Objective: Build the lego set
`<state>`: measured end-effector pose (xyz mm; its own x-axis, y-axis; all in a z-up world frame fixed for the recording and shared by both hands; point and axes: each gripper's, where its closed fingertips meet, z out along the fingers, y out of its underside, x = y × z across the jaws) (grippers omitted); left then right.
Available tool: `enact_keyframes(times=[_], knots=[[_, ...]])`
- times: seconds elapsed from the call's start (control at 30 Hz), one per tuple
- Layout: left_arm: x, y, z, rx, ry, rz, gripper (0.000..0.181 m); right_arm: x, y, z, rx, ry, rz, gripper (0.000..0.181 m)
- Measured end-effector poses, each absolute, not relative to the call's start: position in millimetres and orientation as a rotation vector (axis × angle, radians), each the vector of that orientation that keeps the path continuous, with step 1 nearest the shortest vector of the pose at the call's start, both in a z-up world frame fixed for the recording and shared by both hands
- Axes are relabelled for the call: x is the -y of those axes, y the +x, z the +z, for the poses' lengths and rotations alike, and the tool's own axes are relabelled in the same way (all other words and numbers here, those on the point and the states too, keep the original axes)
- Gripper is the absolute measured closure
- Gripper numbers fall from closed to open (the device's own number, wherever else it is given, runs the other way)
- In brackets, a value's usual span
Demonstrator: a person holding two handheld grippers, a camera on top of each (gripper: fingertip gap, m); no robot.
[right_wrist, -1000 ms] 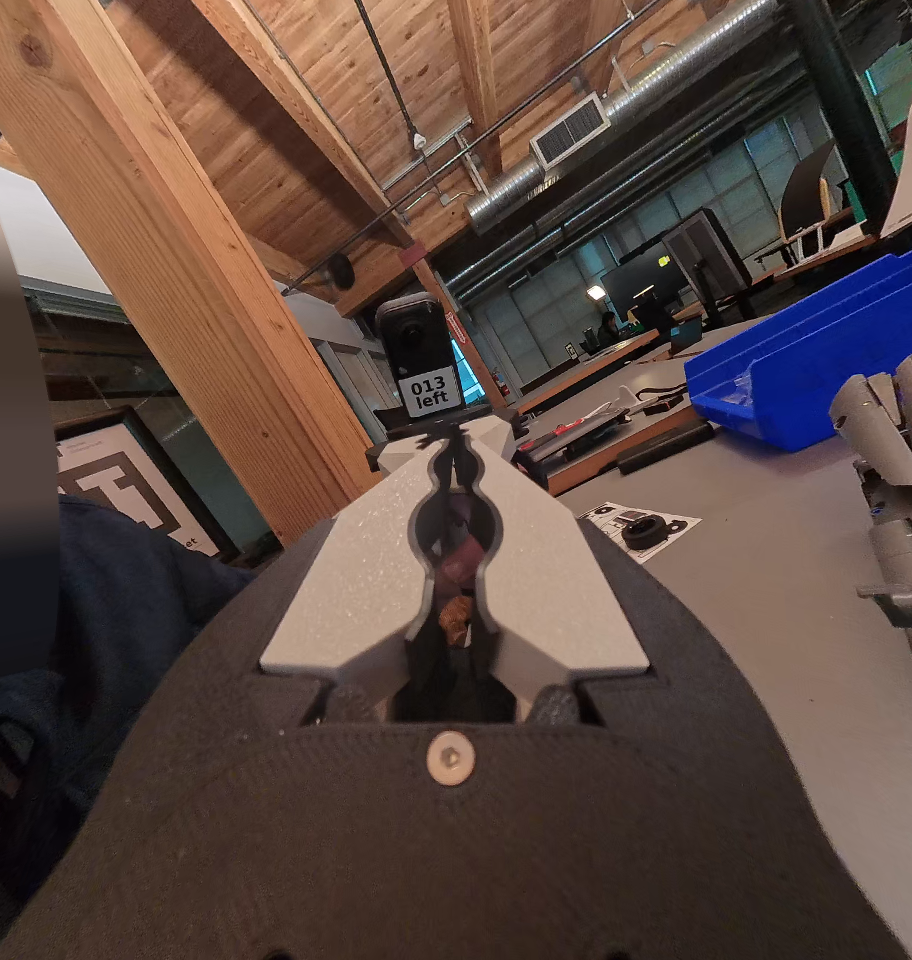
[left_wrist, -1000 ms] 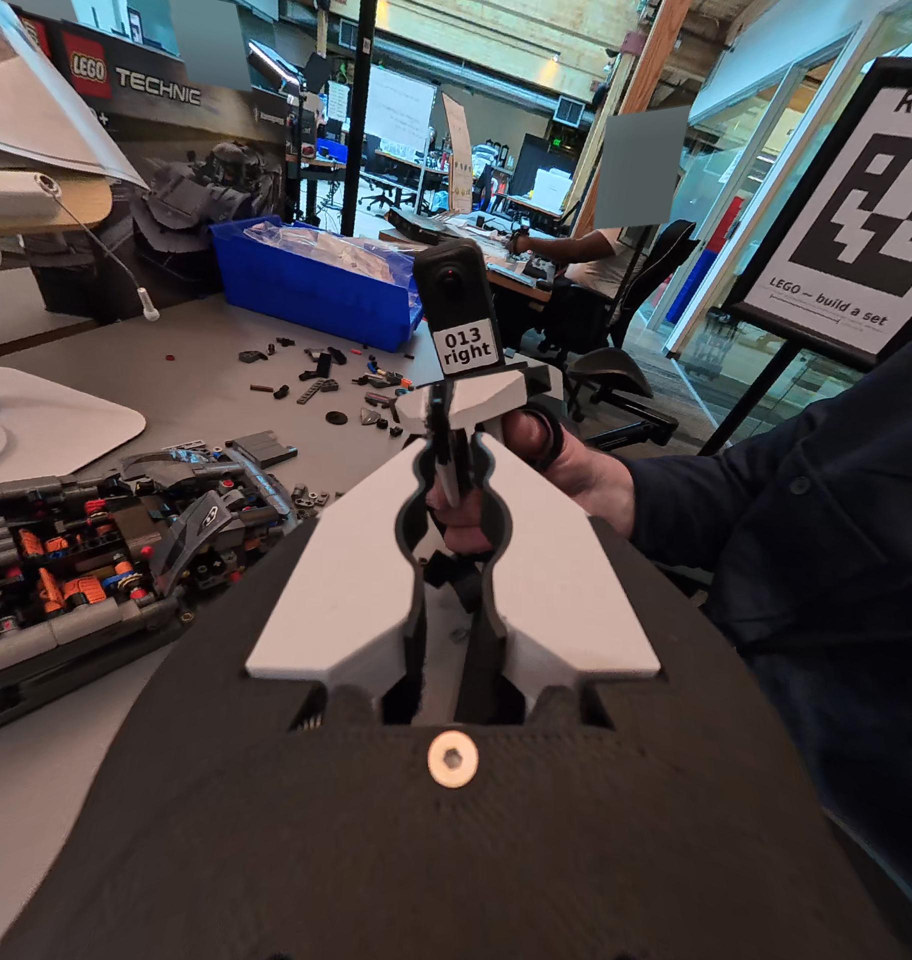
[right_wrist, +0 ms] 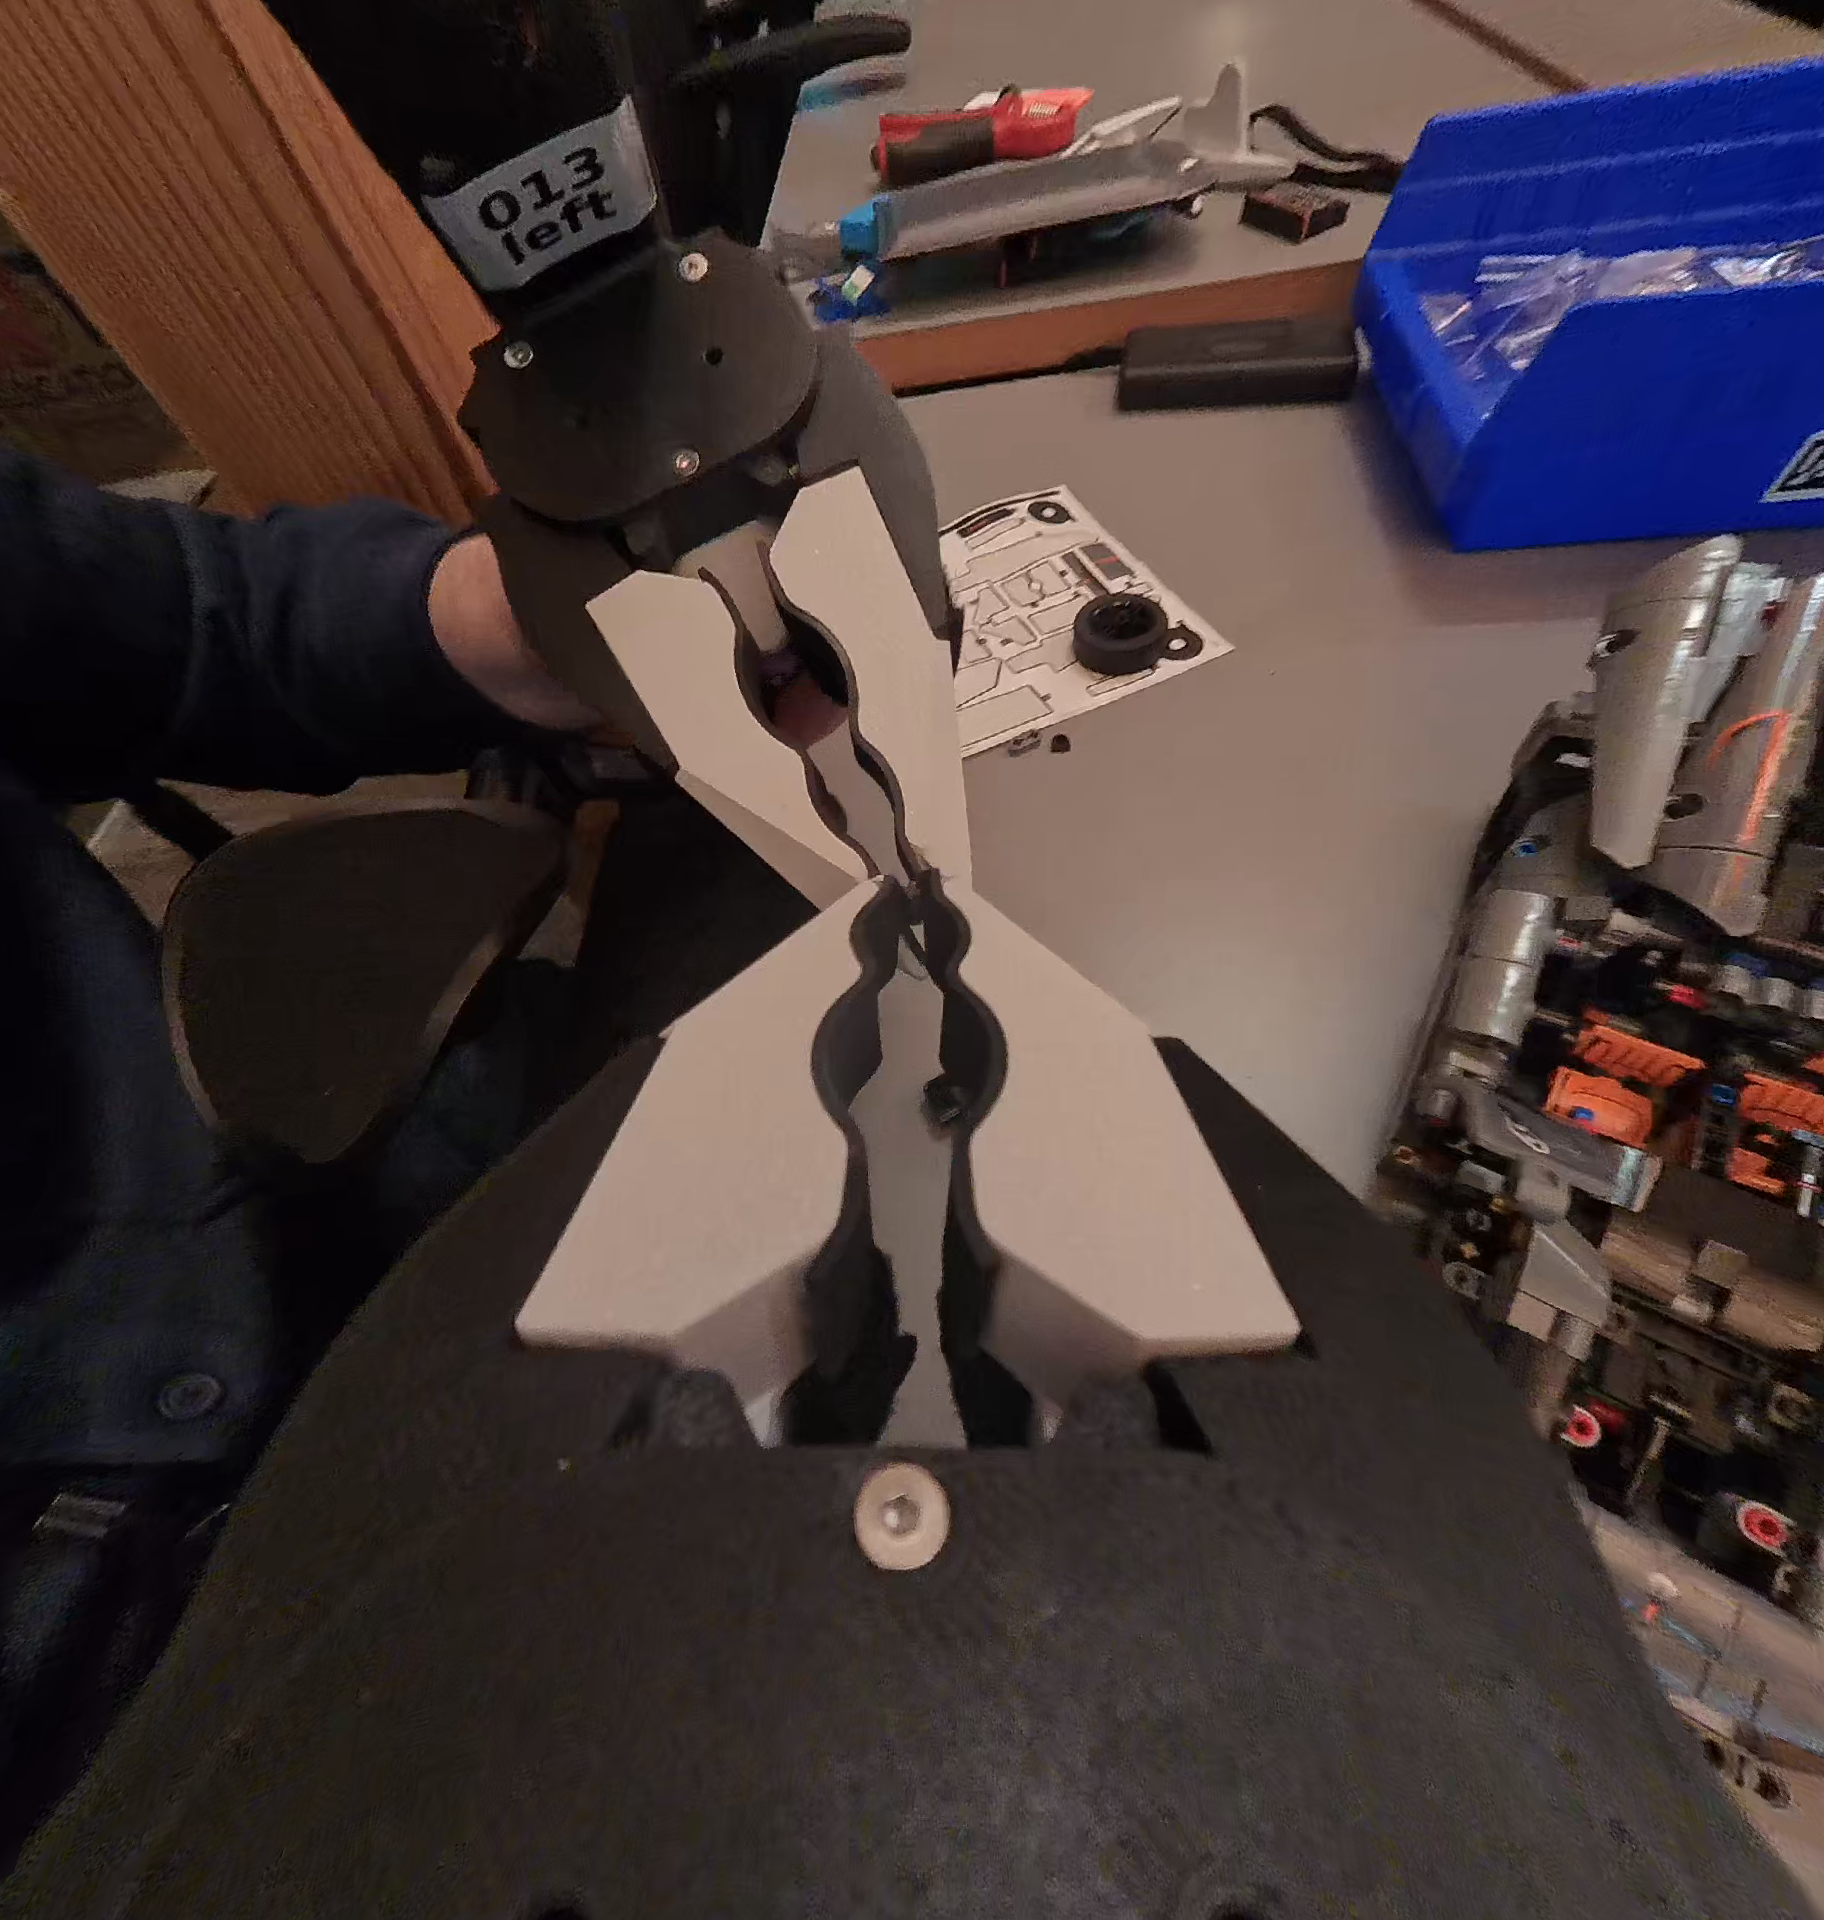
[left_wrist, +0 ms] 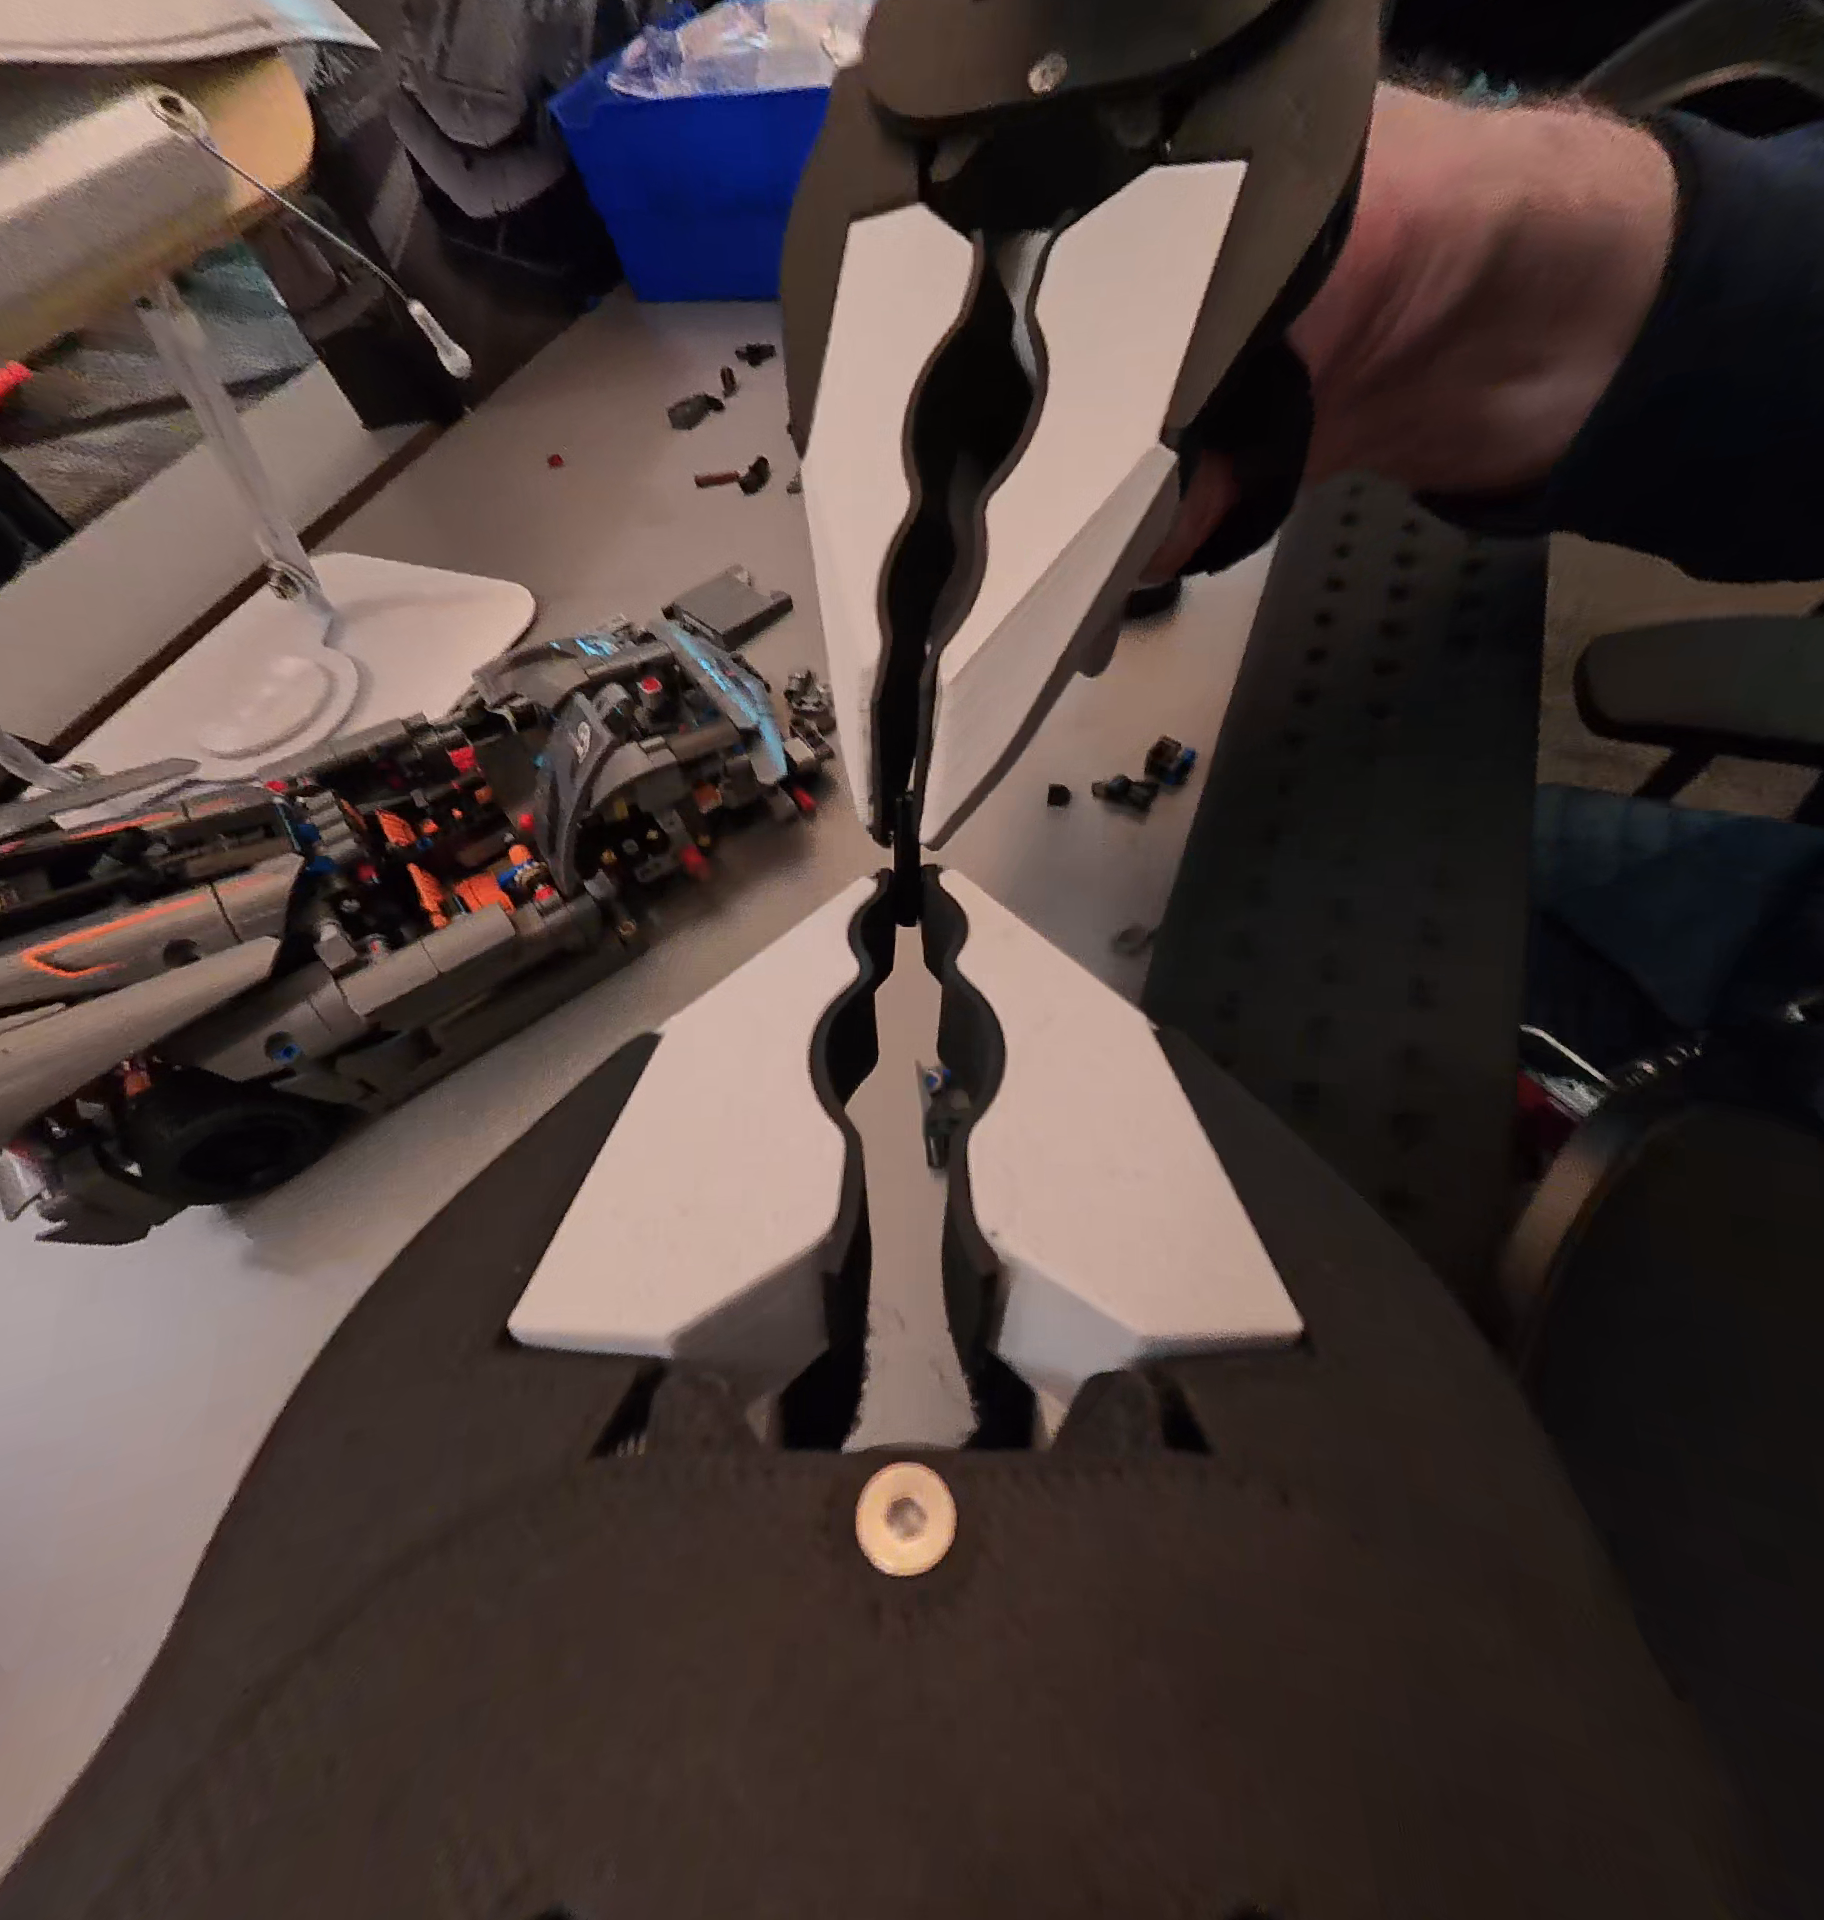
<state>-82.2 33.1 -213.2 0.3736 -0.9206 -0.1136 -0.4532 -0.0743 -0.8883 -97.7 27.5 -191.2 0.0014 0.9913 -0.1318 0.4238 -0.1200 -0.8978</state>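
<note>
My left gripper (left_wrist: pixel 900 896) and my right gripper (left_wrist: pixel 903 823) meet tip to tip a little above the grey table (left_wrist: pixel 596 520). A thin black Lego pin (left_wrist: pixel 903 862) spans both pairs of tips, and both grippers are shut on it. In the right wrist view the right gripper (right_wrist: pixel 903 906) meets the left gripper (right_wrist: pixel 906 875) the same way, and the pin (right_wrist: pixel 913 920) barely shows. The part-built grey and orange Lego car (left_wrist: pixel 316 883) lies on the table left of the tips; it also shows in the right wrist view (right_wrist: pixel 1666 1039).
A blue parts bin (left_wrist: pixel 700 177) (right_wrist: pixel 1635 291) stands at the back. Loose small pieces (left_wrist: pixel 726 416) (left_wrist: pixel 1136 779) lie scattered. A sticker sheet (right_wrist: pixel 1012 613) carries a black tyre (right_wrist: pixel 1121 634). A white lamp base (left_wrist: pixel 368 644) stands behind the car. A black chair (left_wrist: pixel 1344 831) is at the table edge. The grippers are tip to tip, or close to it. The white lamp base (left_wrist: pixel 368 644) is about equally far from each gripper, around 40 centimetres.
Both grippers have tilted down from head height toward the table. Their tips, which faced each other apart, now meet on the black pin.
</note>
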Motion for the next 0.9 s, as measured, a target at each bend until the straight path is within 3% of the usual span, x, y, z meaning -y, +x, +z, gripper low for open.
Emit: enact_keyframes(times=[0.47, 0.9], knots=[[-39.6, -116.4, -285.5, -1.392, -2.02, -0.859, 0.179, -17.5, -104.0, -283.4, 1.821, -1.673, 0.875, 0.179], [-34.6, -105.7, -322.5, -1.495, -2.114, -0.875, 0.181, -19.5, -108.9, -299.3, 1.887, -1.639, 0.764, 0.18]])
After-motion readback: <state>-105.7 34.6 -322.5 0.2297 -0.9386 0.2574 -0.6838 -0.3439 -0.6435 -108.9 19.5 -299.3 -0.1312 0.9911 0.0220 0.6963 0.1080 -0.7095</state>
